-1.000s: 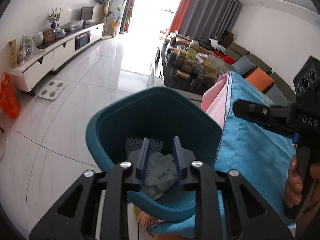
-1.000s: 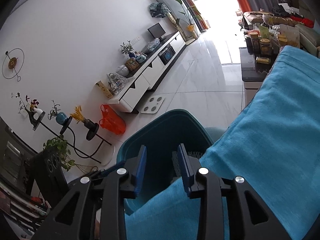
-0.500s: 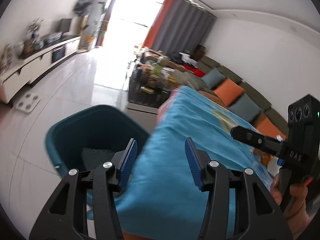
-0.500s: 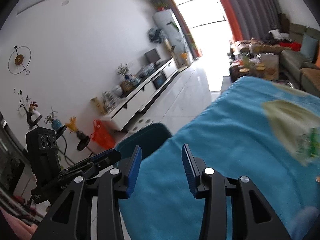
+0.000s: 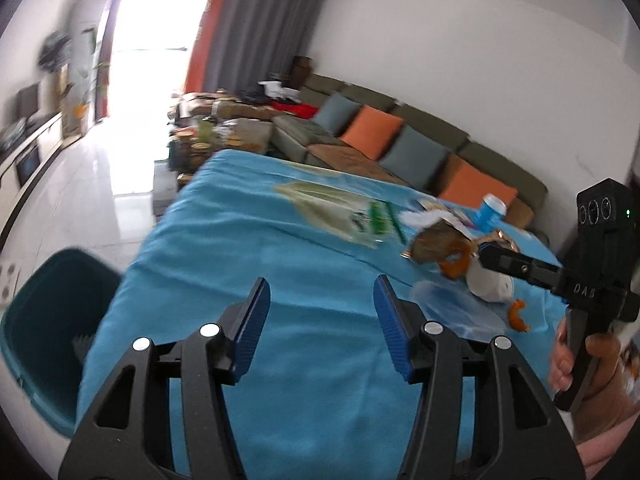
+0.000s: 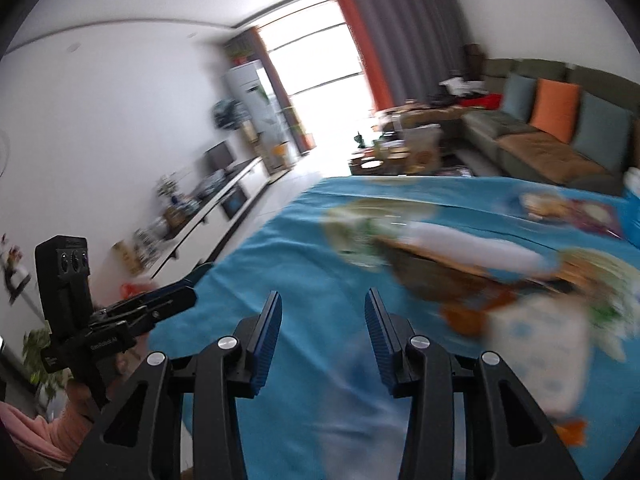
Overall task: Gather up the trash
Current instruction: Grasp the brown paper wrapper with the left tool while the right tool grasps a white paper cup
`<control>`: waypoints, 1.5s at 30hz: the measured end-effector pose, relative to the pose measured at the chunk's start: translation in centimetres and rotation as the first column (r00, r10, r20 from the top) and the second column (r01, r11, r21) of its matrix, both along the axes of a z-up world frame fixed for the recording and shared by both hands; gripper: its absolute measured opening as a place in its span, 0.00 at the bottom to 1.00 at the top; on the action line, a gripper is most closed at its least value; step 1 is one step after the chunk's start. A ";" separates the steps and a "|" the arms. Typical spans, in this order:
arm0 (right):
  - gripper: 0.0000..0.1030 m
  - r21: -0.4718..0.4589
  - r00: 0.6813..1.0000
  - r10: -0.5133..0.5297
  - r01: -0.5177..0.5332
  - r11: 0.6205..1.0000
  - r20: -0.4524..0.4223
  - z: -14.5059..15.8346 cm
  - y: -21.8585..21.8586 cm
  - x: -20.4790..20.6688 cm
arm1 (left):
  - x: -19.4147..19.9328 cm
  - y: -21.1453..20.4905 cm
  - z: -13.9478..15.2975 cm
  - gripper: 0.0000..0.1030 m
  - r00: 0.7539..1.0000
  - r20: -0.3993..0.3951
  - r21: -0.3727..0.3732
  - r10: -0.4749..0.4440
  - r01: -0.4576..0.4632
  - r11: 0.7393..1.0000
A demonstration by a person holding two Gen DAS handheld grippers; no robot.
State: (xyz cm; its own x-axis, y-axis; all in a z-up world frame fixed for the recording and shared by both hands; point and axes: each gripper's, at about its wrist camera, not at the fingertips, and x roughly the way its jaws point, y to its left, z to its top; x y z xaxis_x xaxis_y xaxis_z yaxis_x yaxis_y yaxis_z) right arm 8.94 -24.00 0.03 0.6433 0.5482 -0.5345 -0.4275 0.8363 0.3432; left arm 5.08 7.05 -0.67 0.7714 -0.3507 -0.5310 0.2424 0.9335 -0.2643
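Here both grippers gape empty — left gripper (image 5: 320, 300) jaws opening; wrapper (image 5: 344, 216) lies diagonally.

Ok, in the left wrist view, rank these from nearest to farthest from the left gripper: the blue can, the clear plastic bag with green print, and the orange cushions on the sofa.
From the left gripper, whose jaws are opening with nothing between them:
1. Clear plastic bag, mid-table on the blue cloth, ahead.
2. Blue can, near the table's far right edge.
3. Orange cushions, on the sofa by the wall.

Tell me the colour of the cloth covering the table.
Bright turquoise blue, plain. The cloth shows best in the left wrist view, which is the sharper one.
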 end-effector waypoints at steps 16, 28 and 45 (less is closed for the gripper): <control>0.45 0.052 0.961 -0.261 0.266 0.963 -0.086 -3.5 -13.2 0.1 | 6.0 -11.7 0.7 0.52 0.954 0.005 0.191 -0.301 0.295 0.936; 0.42 0.071 0.971 -0.184 0.196 0.978 -0.150 -5.2 -12.4 1.2 | 9.5 -14.7 -0.6 0.44 0.916 -0.042 0.241 -0.399 0.397 0.886; 0.09 0.110 0.990 -0.062 0.076 0.991 -0.125 -4.0 -10.1 -0.7 | 6.5 -14.4 -1.0 0.02 0.910 -0.021 0.259 -0.414 0.405 0.877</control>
State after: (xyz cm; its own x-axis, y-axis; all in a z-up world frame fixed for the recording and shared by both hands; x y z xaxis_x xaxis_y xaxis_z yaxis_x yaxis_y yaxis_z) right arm 8.25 -34.12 -3.95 0.6159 0.5668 -0.5472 -0.3200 0.8146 0.4837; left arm 11.55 -7.32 -1.68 0.6071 -0.4977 -0.6195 0.6225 0.7824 -0.0186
